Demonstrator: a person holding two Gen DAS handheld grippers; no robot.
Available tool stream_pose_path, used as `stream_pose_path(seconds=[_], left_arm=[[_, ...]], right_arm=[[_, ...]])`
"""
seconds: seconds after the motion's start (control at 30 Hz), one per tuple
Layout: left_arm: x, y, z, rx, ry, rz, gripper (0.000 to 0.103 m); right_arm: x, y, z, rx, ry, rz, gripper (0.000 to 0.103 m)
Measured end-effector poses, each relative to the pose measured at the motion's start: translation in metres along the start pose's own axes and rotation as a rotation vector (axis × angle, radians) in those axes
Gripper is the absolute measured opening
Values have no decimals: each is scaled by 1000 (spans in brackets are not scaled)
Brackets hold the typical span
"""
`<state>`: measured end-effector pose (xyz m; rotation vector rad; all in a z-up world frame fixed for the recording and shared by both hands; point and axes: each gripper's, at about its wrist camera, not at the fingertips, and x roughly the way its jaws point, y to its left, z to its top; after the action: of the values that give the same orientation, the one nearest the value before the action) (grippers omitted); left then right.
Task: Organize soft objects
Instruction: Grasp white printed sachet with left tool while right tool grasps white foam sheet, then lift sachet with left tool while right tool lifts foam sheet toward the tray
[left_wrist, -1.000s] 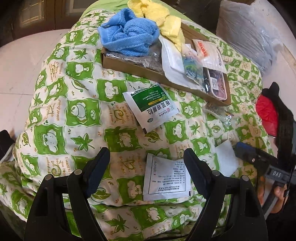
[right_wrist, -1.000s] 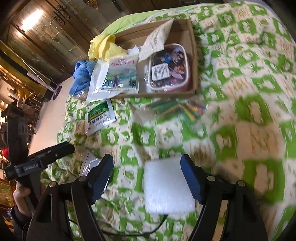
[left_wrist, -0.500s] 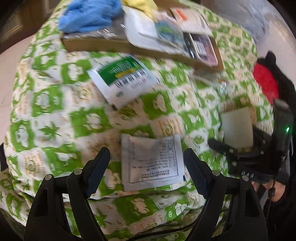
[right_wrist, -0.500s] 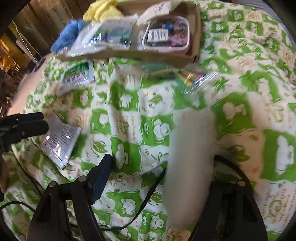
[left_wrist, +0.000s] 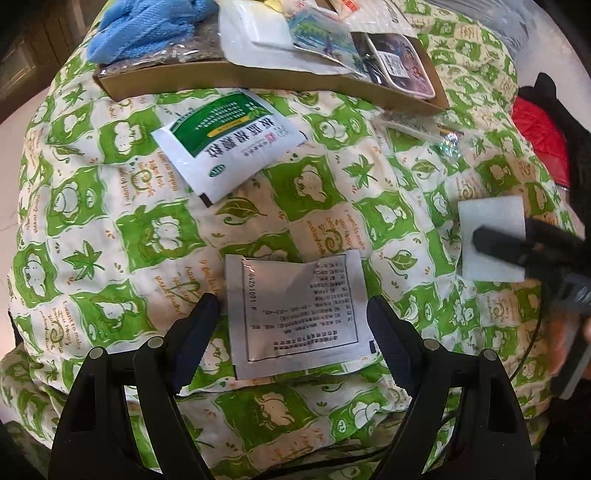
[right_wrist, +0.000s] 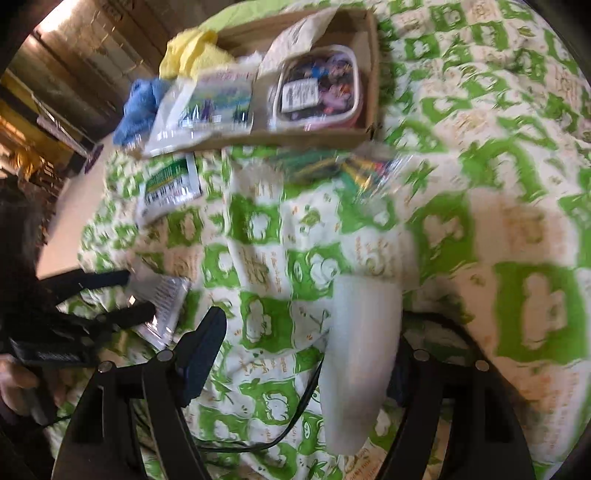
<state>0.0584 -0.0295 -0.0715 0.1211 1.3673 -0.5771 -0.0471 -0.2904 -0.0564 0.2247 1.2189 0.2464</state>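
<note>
The left tool (left_wrist: 291, 314) hangs open over a flat, silvery printed sachet (left_wrist: 295, 314) lying between its fingers on the green-and-white quilt (left_wrist: 110, 229). Just right of it, the right tool (right_wrist: 306, 350) stands wide, and a white foam pad (right_wrist: 362, 354) stands on edge against its right finger; whether the pad is gripped, I cannot tell. Farther off lies a glossy green-and-white sachet (left_wrist: 229, 144). Beyond it a shallow cardboard tray (left_wrist: 258, 79) holds a fuzzy blue towel (left_wrist: 147, 26), a yellow cloth (right_wrist: 192, 51) and plastic packets.
</note>
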Motion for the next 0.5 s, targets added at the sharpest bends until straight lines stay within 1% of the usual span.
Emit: stream_pose_path(seconds=[0.07,0.17,0.2,0.23,0.27,0.33,0.4,0.47,0.5], left_arm=[[3,-7,0,13,6,11,83],[10,-17,-2,28,15,65,83],[13,-20,-1,28,18,82,83],[17,-23,-1,26,22,99,86],[21,-27,0,29,26,113,91],[29,-40,-2,75,40,164,96],[40,-53,-4,140,66,240,97],[45,-58,-5,166,77,274,98],[46,-57,-5,158,77,268,98]], right_arm=[[-9,-5,1,25,13,12,75],[-14,-8,1,29,12,-42,75],[-13,-10,0,34,24,-61,75],[-12,-9,-1,38,31,-66,75],[-8,-9,-4,42,39,-70,75],[-2,-7,-10,31,51,-96,75],[4,-3,-13,-2,58,-144,75],[14,-2,-14,-28,68,-193,74],[21,-3,-14,-39,76,-228,67]])
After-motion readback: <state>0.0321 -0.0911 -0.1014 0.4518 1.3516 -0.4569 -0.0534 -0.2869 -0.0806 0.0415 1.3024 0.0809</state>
